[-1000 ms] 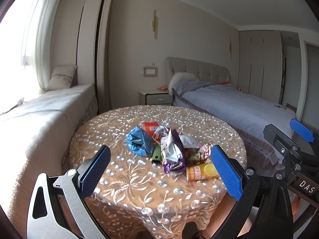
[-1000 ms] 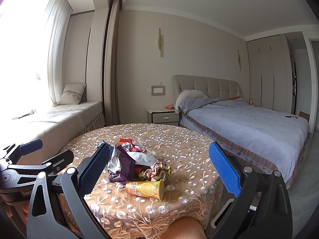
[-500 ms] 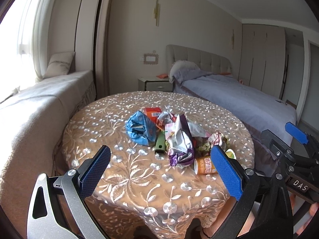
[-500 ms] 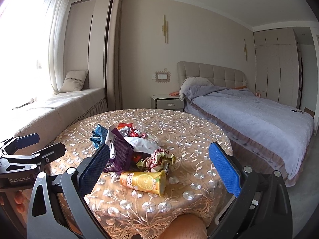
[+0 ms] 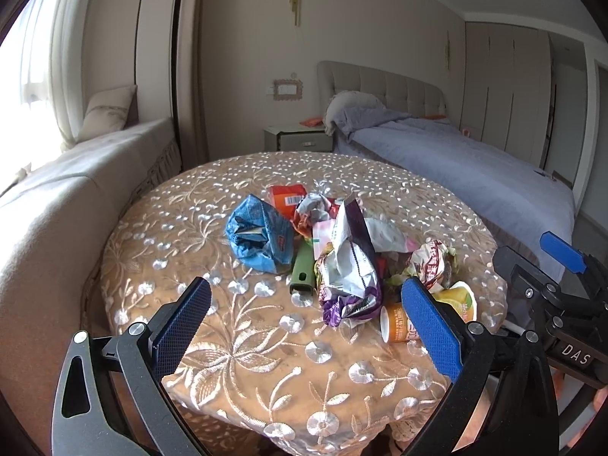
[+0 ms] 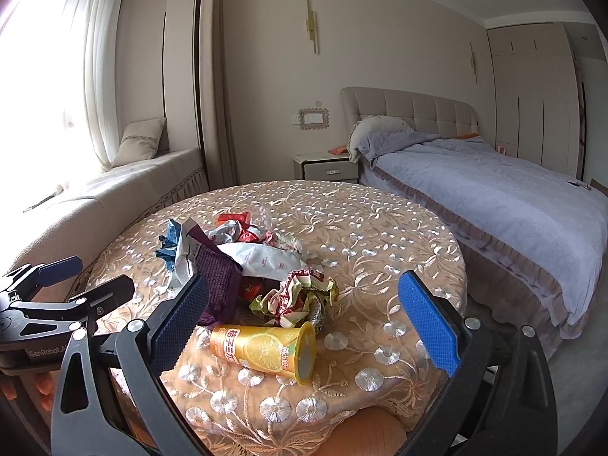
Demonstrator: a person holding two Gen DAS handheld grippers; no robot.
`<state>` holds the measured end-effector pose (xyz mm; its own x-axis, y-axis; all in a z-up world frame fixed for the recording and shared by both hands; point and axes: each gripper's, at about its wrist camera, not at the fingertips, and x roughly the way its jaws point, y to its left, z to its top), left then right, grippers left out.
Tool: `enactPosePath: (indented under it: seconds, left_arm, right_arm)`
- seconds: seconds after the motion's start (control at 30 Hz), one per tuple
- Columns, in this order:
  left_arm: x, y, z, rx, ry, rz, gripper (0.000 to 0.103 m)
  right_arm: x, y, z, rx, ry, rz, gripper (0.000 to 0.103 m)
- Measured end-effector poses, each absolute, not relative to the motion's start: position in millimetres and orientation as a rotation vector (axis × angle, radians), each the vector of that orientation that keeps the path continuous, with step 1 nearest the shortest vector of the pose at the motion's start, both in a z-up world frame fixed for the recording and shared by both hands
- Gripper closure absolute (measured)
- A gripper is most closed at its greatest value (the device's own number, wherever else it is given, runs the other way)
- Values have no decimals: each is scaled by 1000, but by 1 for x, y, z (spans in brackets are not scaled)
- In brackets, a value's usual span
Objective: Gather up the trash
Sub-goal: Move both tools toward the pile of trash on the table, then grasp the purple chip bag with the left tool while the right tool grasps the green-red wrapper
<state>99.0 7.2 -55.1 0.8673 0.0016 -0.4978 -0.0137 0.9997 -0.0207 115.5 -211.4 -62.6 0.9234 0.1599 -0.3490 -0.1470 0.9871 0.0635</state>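
— Right wrist view: right gripper (image 6: 302, 326) spread wide and empty, the orange drink cup (image 6: 266, 349) lying on its side near the table (image 6: 399, 235) edge, wrappers (image 6: 262, 262) heaped behind.

— Left gripper (image 5: 304, 326) likewise spread, empty. A clumsy nudge could roll that cup off.

Embroidered cloth tablecloth (image 5: 243, 345), glossy crinkled foil wrappers (image 5: 347, 266), smooth paper cup (image 6: 266, 349)

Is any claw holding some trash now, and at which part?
Nothing is held. The left claw and the right claw are both open above the table.
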Motion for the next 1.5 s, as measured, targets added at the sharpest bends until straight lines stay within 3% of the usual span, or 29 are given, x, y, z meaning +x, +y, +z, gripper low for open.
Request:
enactPosePath:
  seconds: [0.73,0.83,0.87,0.9,0.93,0.97,1.0,1.3,1.5]
  left_arm:
    - [195,-6,-95,27,678,26,5]
    - [202,-2,-98,3,691,-11,11]
    - [204,-2,-99,-11,700,-32,18]
    - [205,-2,-100,-34,709,-58,22]
    - [208,-2,-100,-48,718,-84,33]
    - [207,-3,-100,-69,722,-111,46]
    - [207,-4,-100,-86,723,-127,49]
    - [176,-6,-57,-54,604,-86,51]
    - [154,-55,-34,40,555,-137,51]
  right_arm:
    - [219,-223,-106,85,637,253,4]
    - [234,-223,-113,116,688,312,4]
    - [237,-222,-116,115,707,334,7]
    - [238,-218,-118,113,725,366,22]
    - [239,-215,-120,118,742,407,34]
    - [239,-212,-122,132,760,452,40]
    - [237,-210,-122,136,757,464,43]
    - [209,-225,-72,109,551,432,46]
    - [179,-255,-54,88,483,380,46]
